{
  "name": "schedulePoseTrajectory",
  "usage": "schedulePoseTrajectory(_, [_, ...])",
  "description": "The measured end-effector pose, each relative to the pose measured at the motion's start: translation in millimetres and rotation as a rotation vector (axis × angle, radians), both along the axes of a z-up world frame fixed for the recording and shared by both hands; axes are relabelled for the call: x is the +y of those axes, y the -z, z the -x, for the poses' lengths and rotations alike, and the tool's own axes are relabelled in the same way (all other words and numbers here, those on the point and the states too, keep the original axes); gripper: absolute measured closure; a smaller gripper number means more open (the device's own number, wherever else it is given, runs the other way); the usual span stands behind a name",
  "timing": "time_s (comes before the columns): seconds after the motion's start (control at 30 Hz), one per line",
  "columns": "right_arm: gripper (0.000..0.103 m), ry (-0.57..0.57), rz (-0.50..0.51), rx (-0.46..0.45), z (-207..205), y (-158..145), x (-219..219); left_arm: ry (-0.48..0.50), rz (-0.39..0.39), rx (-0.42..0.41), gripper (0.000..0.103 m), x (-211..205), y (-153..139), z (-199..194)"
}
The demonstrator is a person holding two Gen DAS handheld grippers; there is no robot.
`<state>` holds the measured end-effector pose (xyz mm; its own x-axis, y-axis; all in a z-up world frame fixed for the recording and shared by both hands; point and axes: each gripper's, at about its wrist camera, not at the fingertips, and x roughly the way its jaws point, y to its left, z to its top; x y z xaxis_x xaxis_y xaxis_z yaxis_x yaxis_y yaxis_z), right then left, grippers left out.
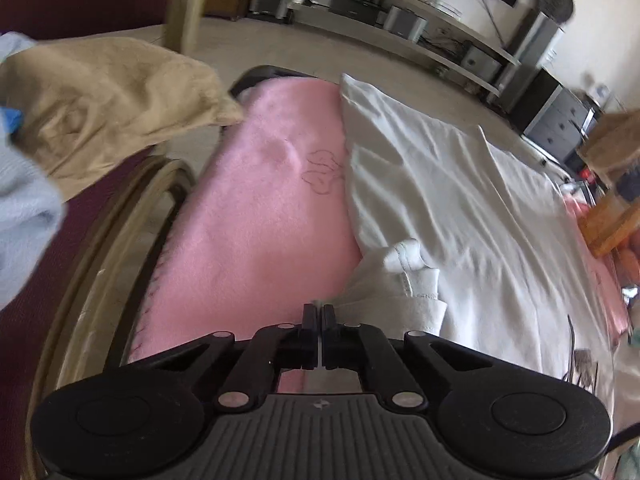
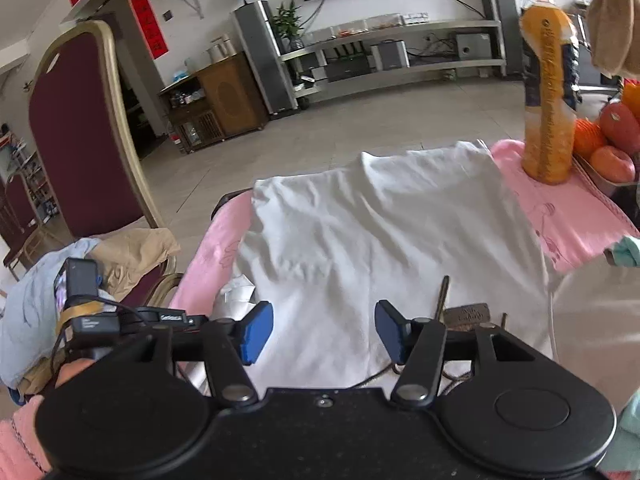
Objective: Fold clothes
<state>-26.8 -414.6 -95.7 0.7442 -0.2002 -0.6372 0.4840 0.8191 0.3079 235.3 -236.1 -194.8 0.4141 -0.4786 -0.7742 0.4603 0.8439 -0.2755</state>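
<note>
Pink blanket (image 1: 256,216) covers table. White shirt (image 2: 380,240) lies mid frame. Left gripper (image 1: 319,312) pinches shirt edge, lower middle. Right gripper (image 2: 324,328) wide, holds nothing. Juice bottle (image 2: 548,88) upper right stands just beside shirt; hard tug could tip it.

— What's on the bench?

— A white T-shirt (image 2: 384,232), spread mostly flat over a pink blanket (image 1: 256,216), wrinkled across its middle. Dark printed artwork shows near its closest edge.

— Anything folded?

— One sleeve (image 1: 404,280) is bunched and lifted at the shirt's left side, its stitched hem visible (the fabric runs right into the pinched left gripper (image 1: 319,312)).

— Other clothes?

— A tan garment (image 1: 108,112) and a light blue one (image 2: 32,312) lie crumpled together on the maroon chair seat beside the bench, apart from the shirt.
</note>
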Motion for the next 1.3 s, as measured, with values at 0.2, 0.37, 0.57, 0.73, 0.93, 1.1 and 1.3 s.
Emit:
schedulePoseTrajectory(0.2, [0.041,0.044,-0.008,-0.02,15.7,-5.4,-4.4,-0.196,-0.039,-0.108,0.103,39.6,-37.7,17.7])
schedulePoseTrajectory(0.37, [0.041,0.07,-0.039,-0.033,22.0,-4.3,-9.8,-0.428,-0.228,-0.108,0.103,66.5,-33.1,27.3])
schedulePoseTrajectory(0.57, [0.041,0.088,-0.037,-0.018,27.6,-6.2,-12.6,-0.434,-0.276,-0.116,0.101,63.5,-31.8,36.7])
schedulePoseTrajectory(0.73, [0.04,0.051,-0.104,0.023,44.5,-8.7,-14.6,-0.307,-0.212,-0.116,0.092,69.5,-52.6,78.4])
schedulePoseTrajectory(0.93, [0.037,-0.077,-0.258,0.126,60.4,11.9,-2.5,-0.101,-0.13,-0.033,0.083,70.8,-43.8,139.4])
schedulePoseTrajectory(1.1, [0.052,-0.207,-0.35,0.208,53.4,47.7,27.9,-0.085,-0.191,-0.098,0.084,58.7,-44.1,131.3])
schedulePoseTrajectory(1.3, [0.052,-0.376,-0.115,0.232,22.5,84.8,92.3,-0.039,-0.383,-0.123,0.083,37.1,-13.3,95.3])
